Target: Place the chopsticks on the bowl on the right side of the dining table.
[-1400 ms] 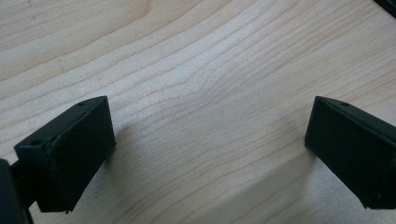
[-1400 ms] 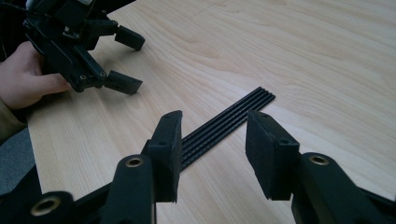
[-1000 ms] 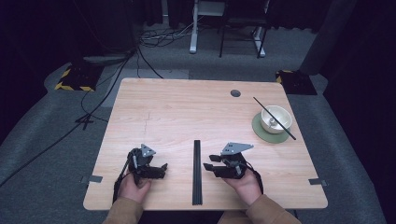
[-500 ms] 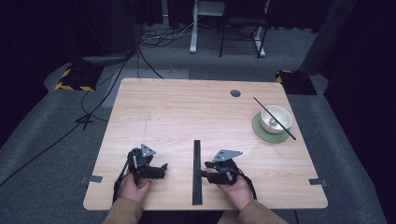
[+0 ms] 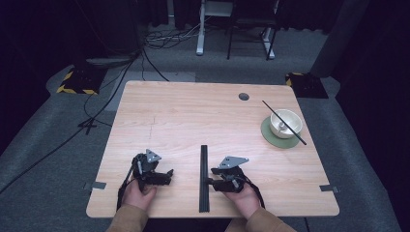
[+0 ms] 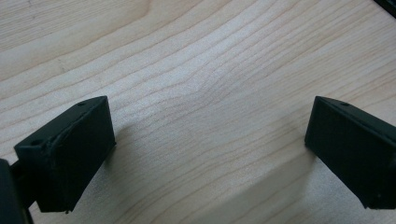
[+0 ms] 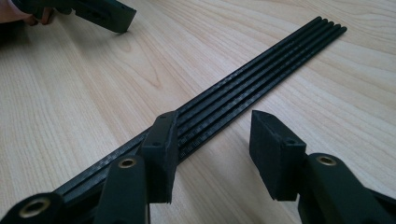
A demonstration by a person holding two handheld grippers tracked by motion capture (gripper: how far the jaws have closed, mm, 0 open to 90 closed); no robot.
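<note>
Item: black ribbed strip (image 5: 204, 178), flat on tabletop (image 5: 193, 116) between my hands; right hand-held gripper (image 7: 212, 140) just opening, one jaw over strip, nothing pinched; left hand-held gripper (image 6: 208, 140) spread, resting nearby.

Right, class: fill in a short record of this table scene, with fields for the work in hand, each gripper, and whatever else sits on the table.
work in hand: right gripper at the long black ribbed strip
right gripper: open, one jaw over the strip, the other on bare wood beside it
left gripper: open over bare table, nothing between its jaws
strip position: lengthwise between the two hands
far right: white bowl on green coaster, thin black stick across the bowl
</note>
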